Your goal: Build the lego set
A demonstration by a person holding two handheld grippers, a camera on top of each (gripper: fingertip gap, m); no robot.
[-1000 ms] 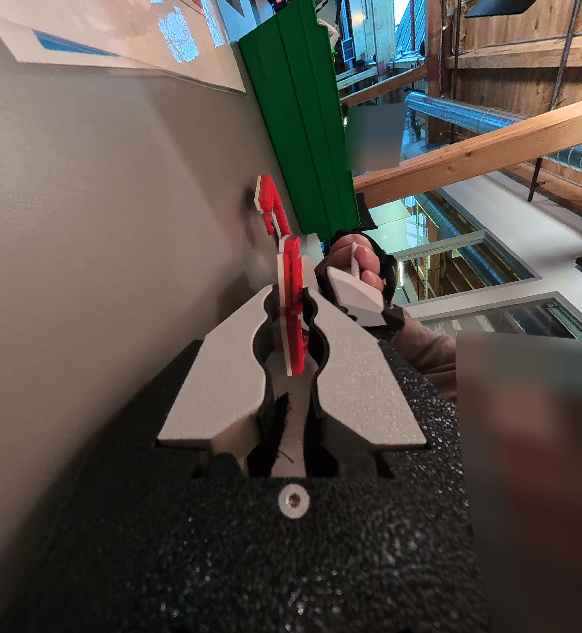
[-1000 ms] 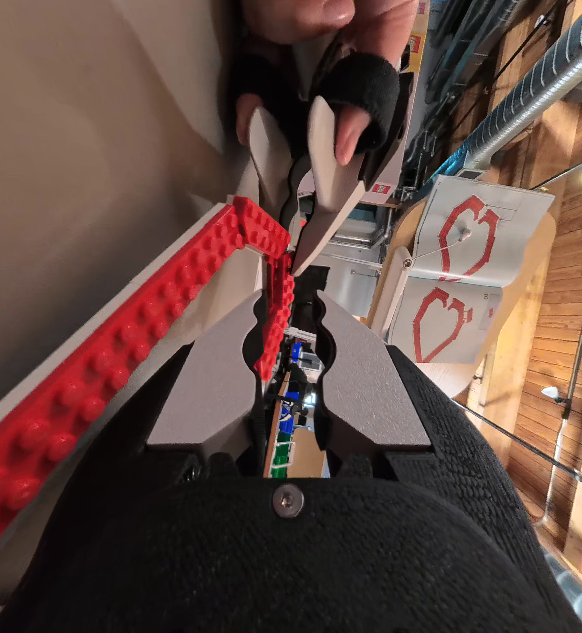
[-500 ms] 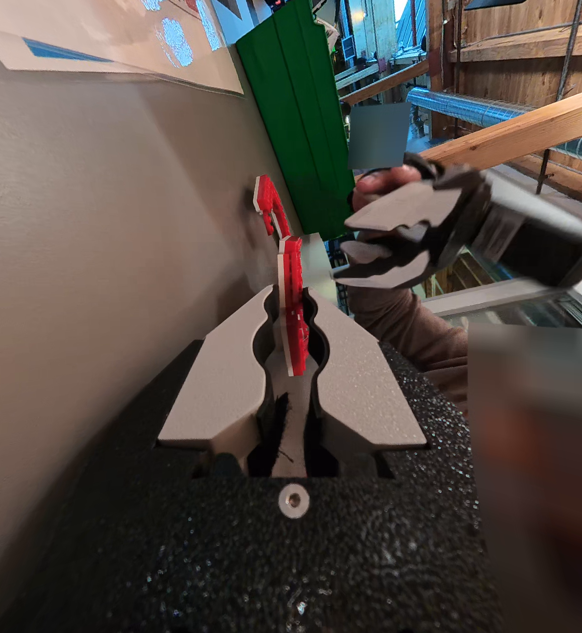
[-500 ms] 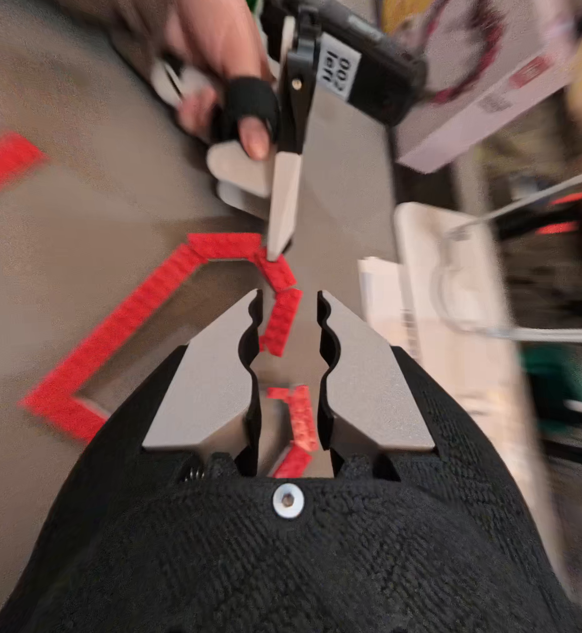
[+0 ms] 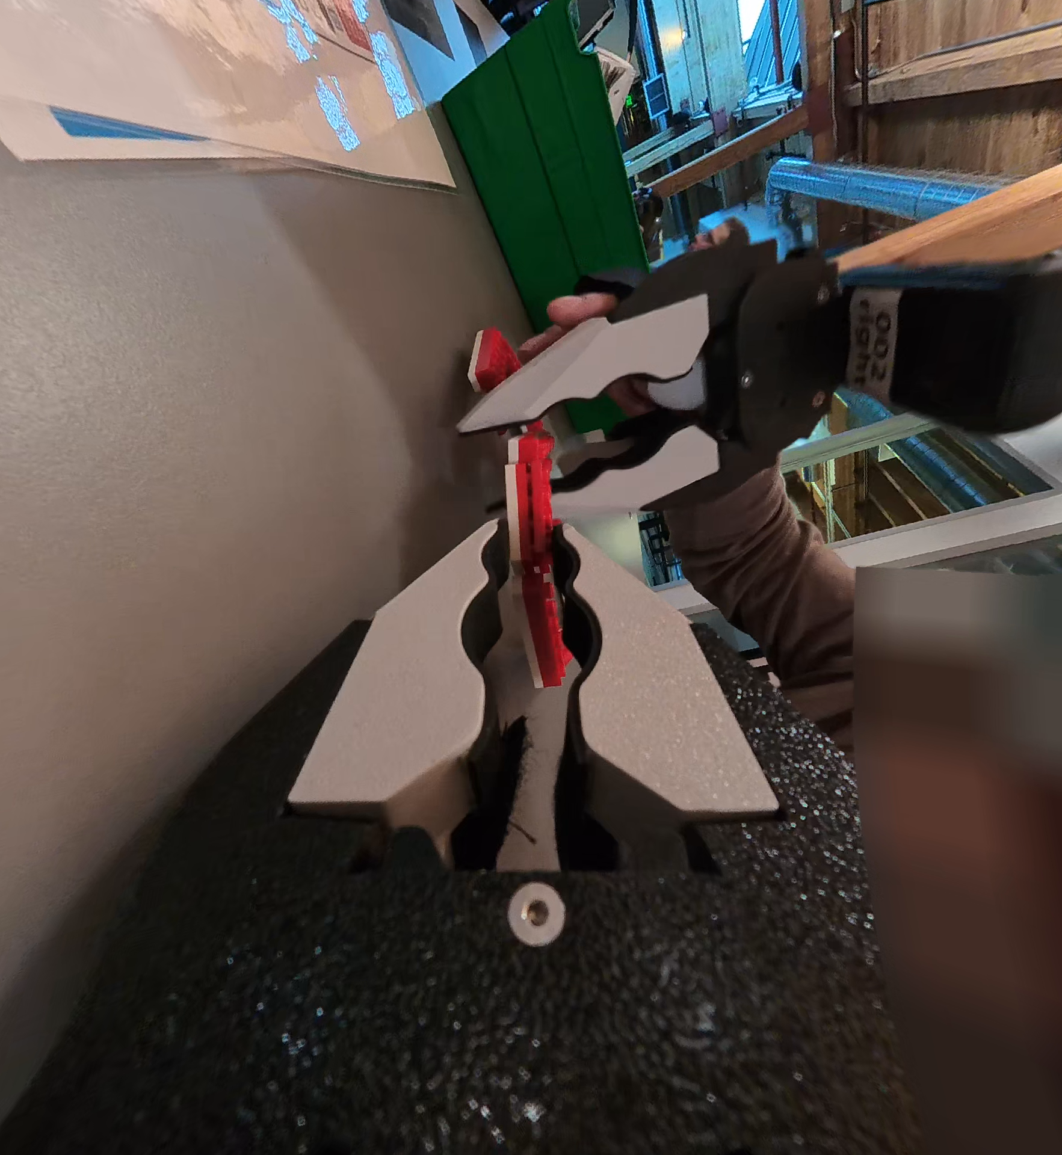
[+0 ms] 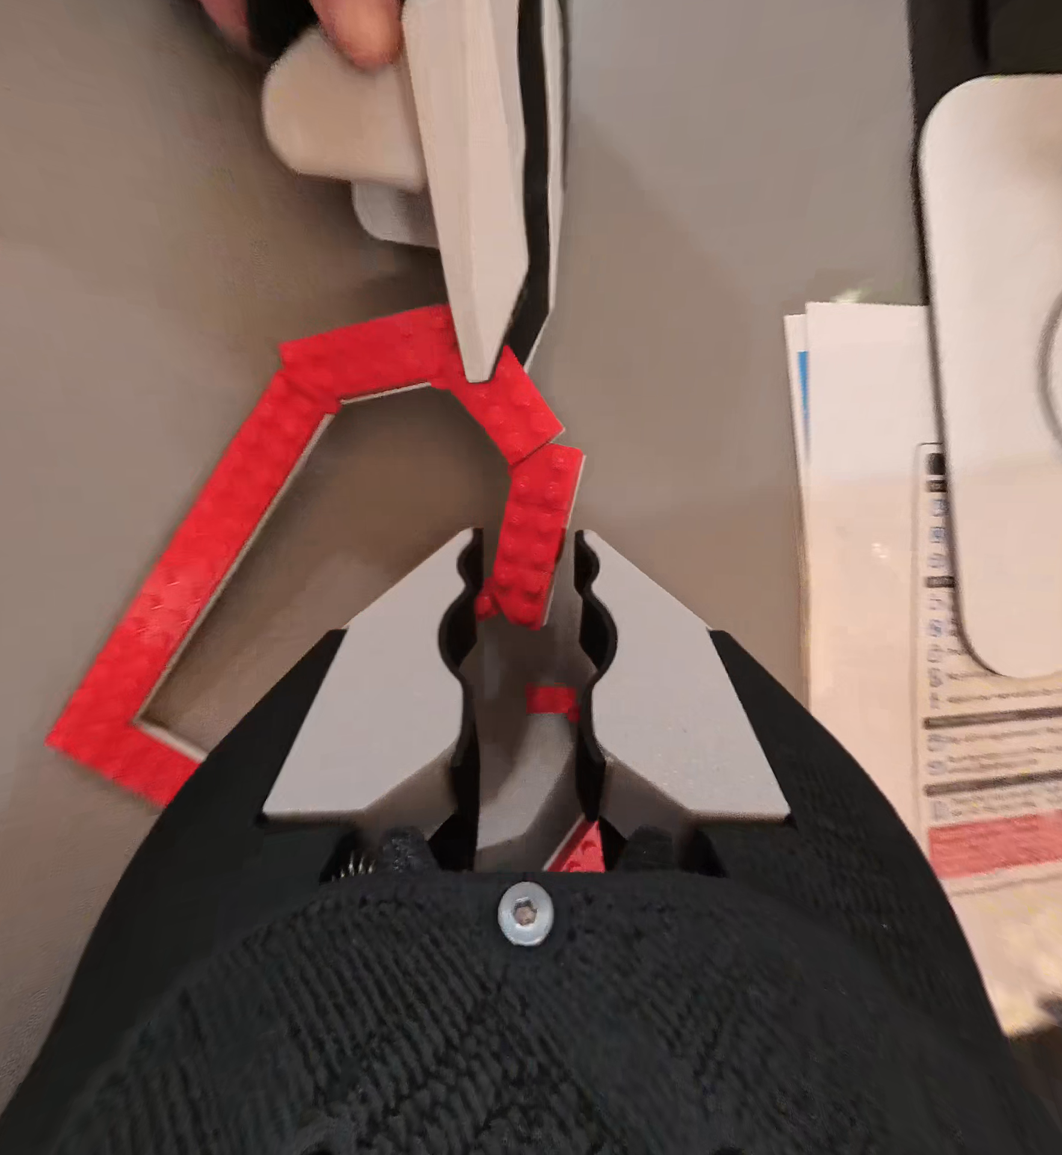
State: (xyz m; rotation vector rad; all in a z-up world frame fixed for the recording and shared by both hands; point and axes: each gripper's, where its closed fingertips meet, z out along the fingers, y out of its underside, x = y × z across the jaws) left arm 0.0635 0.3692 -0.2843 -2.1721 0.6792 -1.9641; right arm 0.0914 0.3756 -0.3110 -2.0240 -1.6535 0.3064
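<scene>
Our left gripper [image 5: 531, 531] is clamped edge-on across the red studded plate chain with a white underlayer [image 5: 537, 600], holding it upright against the grey tabletop [image 5: 203, 437]. Our right gripper [image 6: 528, 537] stands parted, its grey fingers either side of the chain's end segment [image 6: 537, 531]; we cannot tell whether they touch it. In the right wrist view the chain bends into an angular outline lying on the table, beside a white instruction sheet [image 6: 866, 562]
</scene>
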